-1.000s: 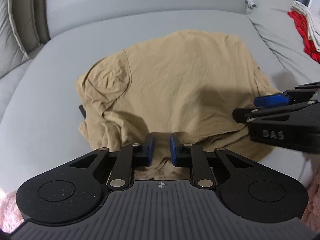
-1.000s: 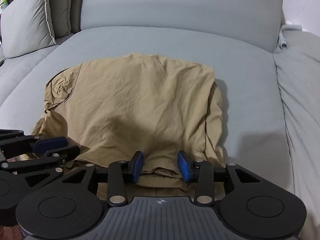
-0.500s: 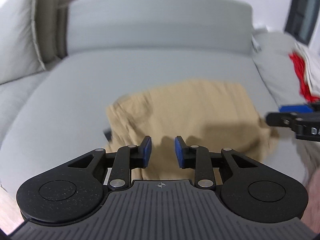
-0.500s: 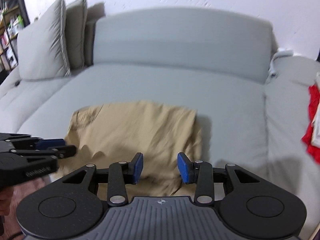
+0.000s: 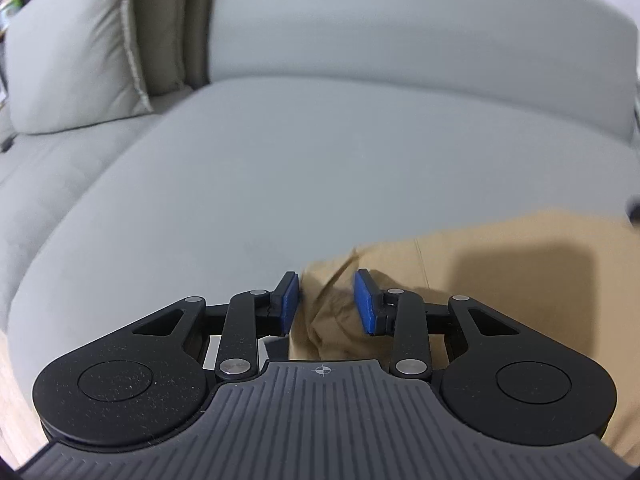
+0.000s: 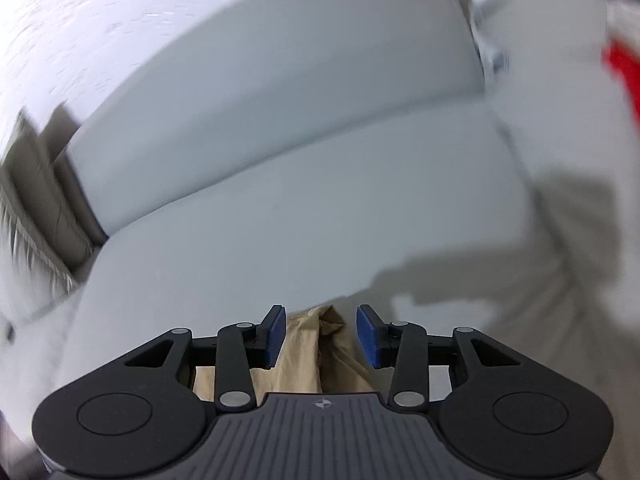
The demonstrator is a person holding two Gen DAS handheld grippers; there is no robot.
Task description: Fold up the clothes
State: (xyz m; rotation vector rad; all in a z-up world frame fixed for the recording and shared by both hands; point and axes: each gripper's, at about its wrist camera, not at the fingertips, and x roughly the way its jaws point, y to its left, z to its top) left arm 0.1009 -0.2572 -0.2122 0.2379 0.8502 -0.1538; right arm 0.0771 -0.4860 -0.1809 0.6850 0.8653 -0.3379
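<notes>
Tan garment (image 5: 500, 280) is seen lying on the grey sofa seat (image 5: 280, 168), near its front edge, partly folded: flat layers with a crumpled corner at the near left; red cloth (image 6: 624, 68) is noted far right, blurred

Left hand-held gripper (image 5: 326, 300): jaws are opening, moderately apart; the garment's crumpled left corner is seen between the blue pads (image 5: 365, 304) but not pressed by them. Right hand-held gripper (image 6: 320, 334): jaws also opening, a bunched fold of the garment lying between, not clamped

Progress, judged: at least one fold is taken as done; side folds and final tidying are taken as left. Extent of remaining work cannot be told, most of the garment being hidden under the gripper bodies

Orientation: the long axis appears to run left to right along the seat's near edge; collar or hem direction cannot be told
</notes>
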